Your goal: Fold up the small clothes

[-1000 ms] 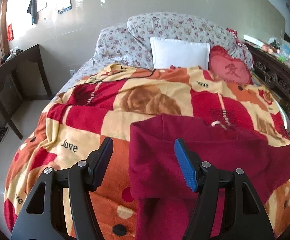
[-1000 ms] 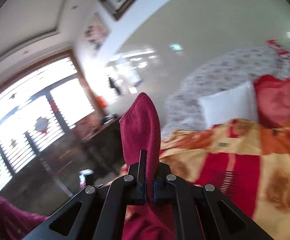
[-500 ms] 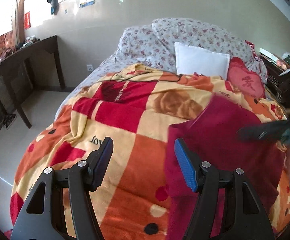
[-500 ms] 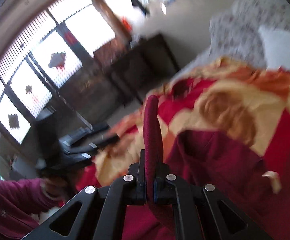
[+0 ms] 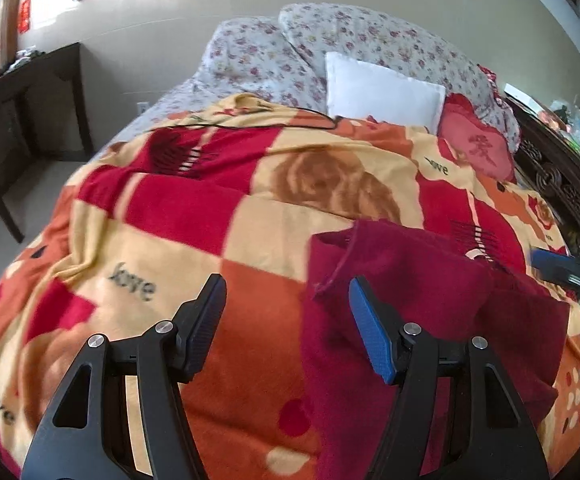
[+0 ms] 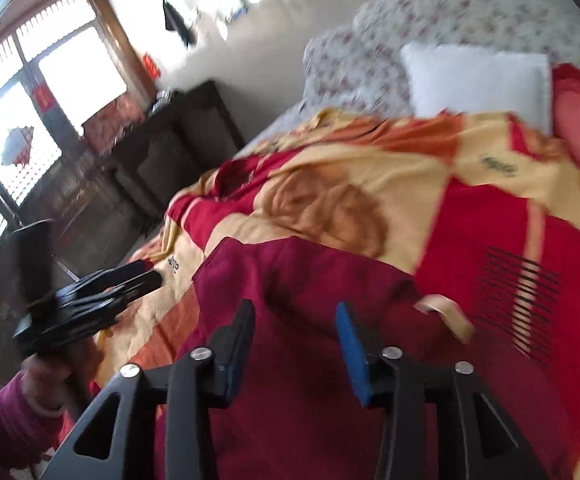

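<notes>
A dark red garment (image 5: 422,304) (image 6: 310,360) lies partly folded on the patterned blanket (image 5: 193,216) (image 6: 450,208), a cream neck label (image 6: 446,312) showing at its far edge. My left gripper (image 5: 285,300) is open above the garment's left edge, its blue-padded finger over the cloth and the other over the blanket. My right gripper (image 6: 294,320) hangs just over the garment with its jaws opening and no cloth pinched between the pads. The right gripper's tip also shows at the right edge of the left wrist view.
Floral pillows (image 5: 330,40), a white cushion (image 5: 382,92) and a red heart cushion (image 5: 478,148) lie at the head of the bed. A dark wooden desk (image 5: 21,92) stands left of the bed, a carved dark headboard (image 5: 562,184) right. A sleeved hand (image 6: 45,372) holds the left gripper.
The right gripper came down from high above the bed with a fold of the garment pinched, laid it over the garment and let go. The left gripper shifted slightly lower.
</notes>
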